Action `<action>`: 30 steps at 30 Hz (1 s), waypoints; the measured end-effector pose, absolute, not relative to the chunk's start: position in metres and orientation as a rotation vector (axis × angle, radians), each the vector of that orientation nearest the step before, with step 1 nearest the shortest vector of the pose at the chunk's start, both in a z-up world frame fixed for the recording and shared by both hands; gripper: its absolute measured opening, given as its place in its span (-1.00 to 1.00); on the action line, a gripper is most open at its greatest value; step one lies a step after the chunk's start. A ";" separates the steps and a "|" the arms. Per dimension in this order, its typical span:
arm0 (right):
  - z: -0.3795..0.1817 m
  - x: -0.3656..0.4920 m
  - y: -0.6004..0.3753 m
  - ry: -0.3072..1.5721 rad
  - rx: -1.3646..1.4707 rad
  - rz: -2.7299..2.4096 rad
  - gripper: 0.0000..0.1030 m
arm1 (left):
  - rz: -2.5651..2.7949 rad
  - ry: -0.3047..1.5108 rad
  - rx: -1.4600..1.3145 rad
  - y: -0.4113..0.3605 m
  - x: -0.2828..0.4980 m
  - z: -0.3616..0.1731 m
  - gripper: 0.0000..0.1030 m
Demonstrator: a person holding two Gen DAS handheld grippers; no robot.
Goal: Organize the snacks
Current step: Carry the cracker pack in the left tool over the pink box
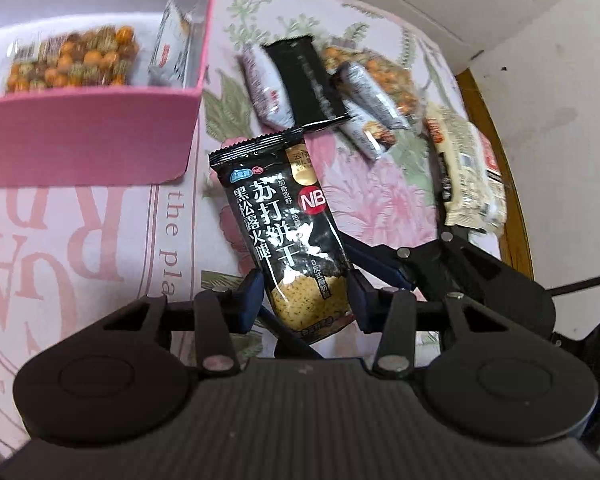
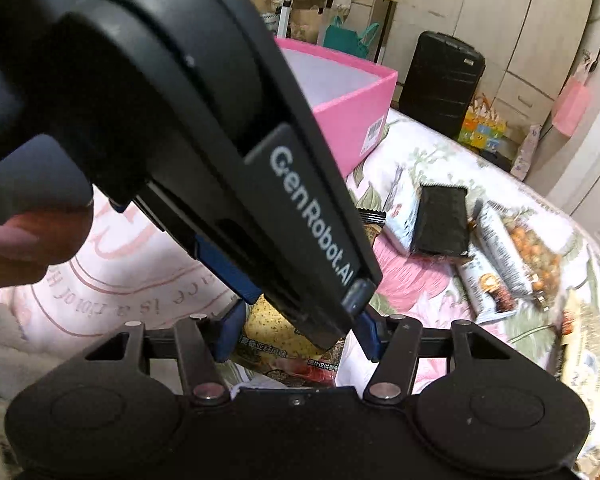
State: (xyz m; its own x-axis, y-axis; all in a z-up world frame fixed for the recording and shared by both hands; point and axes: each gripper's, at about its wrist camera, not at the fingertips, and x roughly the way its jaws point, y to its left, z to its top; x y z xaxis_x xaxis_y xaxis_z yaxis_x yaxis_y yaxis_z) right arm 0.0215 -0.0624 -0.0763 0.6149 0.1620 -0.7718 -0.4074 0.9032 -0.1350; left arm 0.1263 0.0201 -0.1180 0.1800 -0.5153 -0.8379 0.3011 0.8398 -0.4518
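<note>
Left gripper [image 1: 305, 294] grips black cracker packet [image 1: 284, 216] above the floral cloth [image 1: 384, 196], near pink box [image 1: 100, 136]. Right gripper [image 2: 296, 332] half-spread; grip can't be told.

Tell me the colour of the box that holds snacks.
The box is pink outside, white inside; the left wrist view shows it best.

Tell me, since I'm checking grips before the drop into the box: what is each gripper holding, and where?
The left gripper pinches the black soda-cracker packet across its lower end. The right gripper straddles that same end from the other side; whether its pads press it cannot be told.
</note>
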 end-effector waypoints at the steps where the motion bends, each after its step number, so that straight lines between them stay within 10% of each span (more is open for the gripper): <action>1: -0.071 0.019 -0.059 0.846 -0.312 0.330 0.21 | -0.588 1.259 -0.195 0.022 0.125 -0.112 -0.16; 30: 0.029 0.111 0.032 0.779 -0.534 0.410 0.22 | -0.564 1.016 -0.332 0.130 0.201 -0.017 -0.15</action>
